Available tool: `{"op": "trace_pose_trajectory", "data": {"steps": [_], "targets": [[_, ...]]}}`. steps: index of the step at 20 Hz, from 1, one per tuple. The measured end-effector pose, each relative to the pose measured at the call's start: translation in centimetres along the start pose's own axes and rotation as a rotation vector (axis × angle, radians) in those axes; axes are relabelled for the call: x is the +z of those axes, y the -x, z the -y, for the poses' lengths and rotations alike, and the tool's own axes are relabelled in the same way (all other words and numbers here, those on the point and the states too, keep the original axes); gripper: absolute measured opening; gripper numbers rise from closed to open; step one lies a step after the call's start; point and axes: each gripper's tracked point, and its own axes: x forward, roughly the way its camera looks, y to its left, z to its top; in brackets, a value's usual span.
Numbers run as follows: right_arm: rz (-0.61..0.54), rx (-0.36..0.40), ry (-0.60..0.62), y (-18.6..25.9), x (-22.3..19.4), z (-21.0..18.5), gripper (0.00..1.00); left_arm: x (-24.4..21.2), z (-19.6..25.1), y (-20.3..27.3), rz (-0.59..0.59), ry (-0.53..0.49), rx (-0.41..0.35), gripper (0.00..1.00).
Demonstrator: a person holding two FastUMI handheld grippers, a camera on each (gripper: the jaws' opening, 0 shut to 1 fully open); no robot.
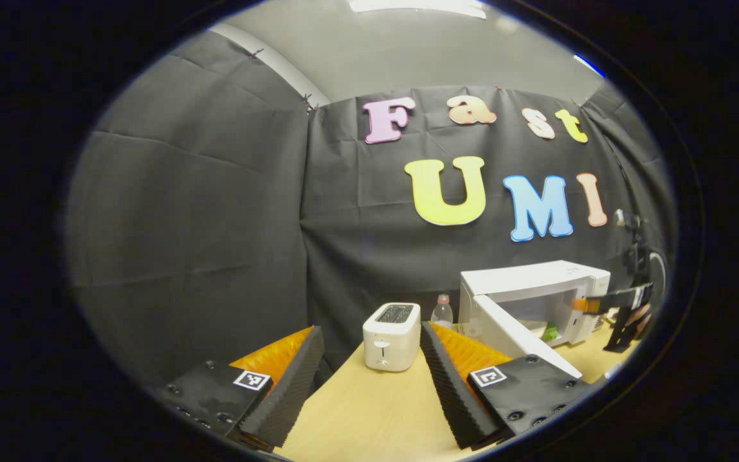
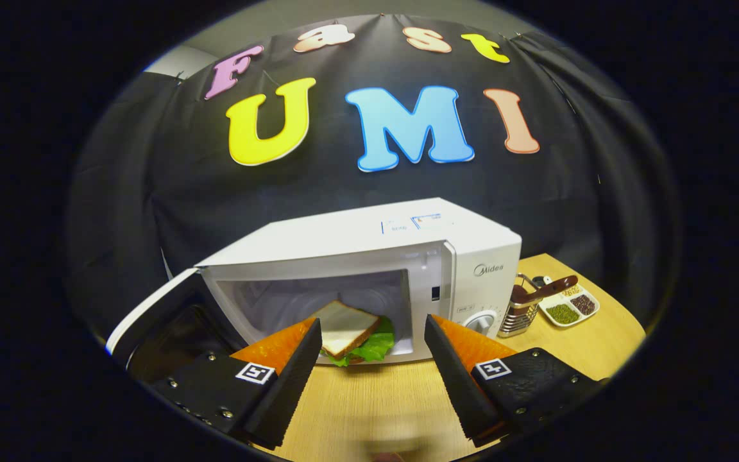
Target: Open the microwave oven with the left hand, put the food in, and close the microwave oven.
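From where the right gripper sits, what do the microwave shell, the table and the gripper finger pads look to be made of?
Microwave: smooth white shell with a soft sheen, painted metal or plastic; can't tell which. Table: pale wood-look top with faint grain, matte, possibly laminate. Right gripper finger pads: black ribbed faces, dull, likely foam or rubber, with orange backing that looks like rigid plastic.

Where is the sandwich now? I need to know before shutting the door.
In the right gripper view the sandwich lies inside the open microwave, on its floor near the front, beyond the open right gripper.
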Motion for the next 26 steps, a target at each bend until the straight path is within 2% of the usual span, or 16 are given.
{"op": "trace_pose_trajectory", "data": {"steps": [2,9,12,13,14,16,17,22,23,24,25,26], "targets": [[0.045,0.023,0.004,2.4,1.9,0.3,0.98,-1.4,1.0,0.4,-0.023,0.008,-0.006,0.98],[0.206,0.027,0.032,10.6,8.1,3.7,0.98,-6.6,4.4,1.5,-0.115,0.009,0.000,0.97],[0.233,0.031,0.045,12.9,9.2,5.7,0.98,-8.0,5.7,2.3,-0.142,-0.003,-0.001,0.98],[0.239,0.027,0.045,13.3,9.3,6.6,0.98,-8.8,6.2,2.6,-0.155,-0.006,-0.007,0.93],[0.233,0.020,0.041,13.7,9.1,7.5,0.98,-9.1,6.7,3.2,-0.162,-0.007,-0.004,0.93],[0.216,0.011,0.033,14.4,8.5,9.0,0.98,-9.1,8.2,3.6,-0.156,-0.012,-0.022,0.75],[0.210,0.009,0.032,14.8,8.4,9.6,0.98,-9.4,8.9,3.8,-0.159,-0.022,-0.029,0.59],[0.201,0.013,0.048,16.7,8.2,12.3,0.98,-9.1,12.1,4.6,-0.157,-0.063,-0.045,0.09],[0.198,0.021,0.047,17.1,8.2,12.7,0.98,-8.9,12.7,4.6,-0.160,-0.059,-0.043,0.07],[0.203,0.027,0.049,17.5,8.4,13.1,0.98,-8.9,13.2,4.7,-0.166,-0.044,-0.049,0.13],[0.207,0.031,0.055,18.0,8.5,13.6,0.98,-8.9,13.9,4.7,-0.170,-0.028,-0.051,0.07],[0.206,0.035,0.063,18.4,8.5,14.2,0.98,-8.7,14.5,4.7,-0.173,-0.019,-0.051,0.07]]}}
